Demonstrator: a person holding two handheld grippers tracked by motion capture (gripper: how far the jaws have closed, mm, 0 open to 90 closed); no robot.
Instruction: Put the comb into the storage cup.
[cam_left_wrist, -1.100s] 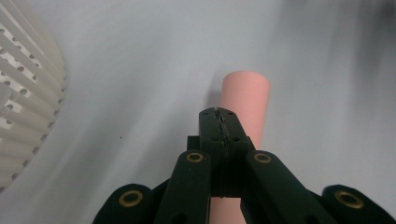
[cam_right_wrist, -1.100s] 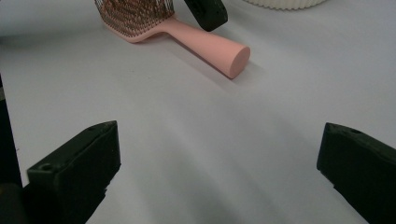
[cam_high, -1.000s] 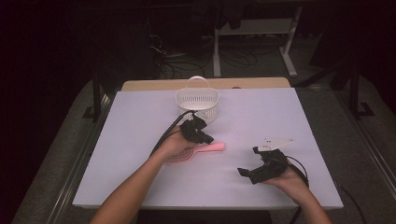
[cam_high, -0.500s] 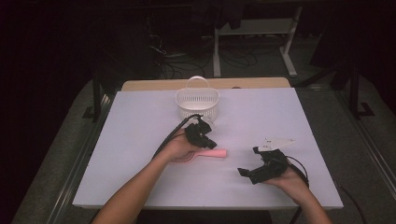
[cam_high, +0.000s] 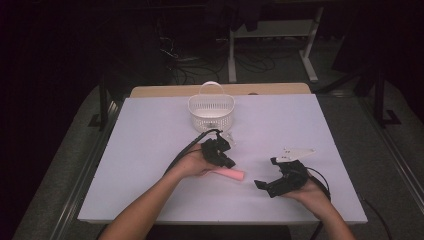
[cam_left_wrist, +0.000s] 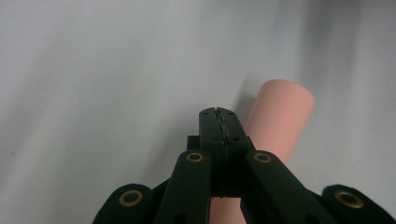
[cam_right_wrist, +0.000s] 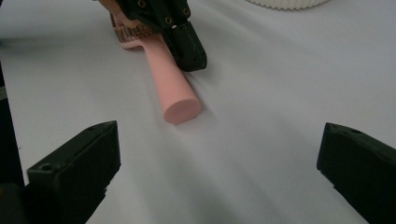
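The left gripper (cam_high: 226, 159) has its jaws clenched together with nothing between them, tips low over the table (cam_high: 150, 135). Just beside it, partly under its body, lies the pink hairbrush (cam_high: 229, 174), handle end pointing toward the right gripper (cam_high: 266, 186). The right gripper rests near the brush with jaws spread wide, released and empty. A white basket (cam_high: 211, 109) stands beyond the left gripper.

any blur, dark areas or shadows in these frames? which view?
High view: white table top evenly lit, surroundings nearly black, white plastic basket sharp. Left gripper view: shut left gripper sharp, table streaked with blur, pink cylindrical brush handle soft. Right gripper view: handle sharp with a faint shadow, open right gripper near jaws soft.
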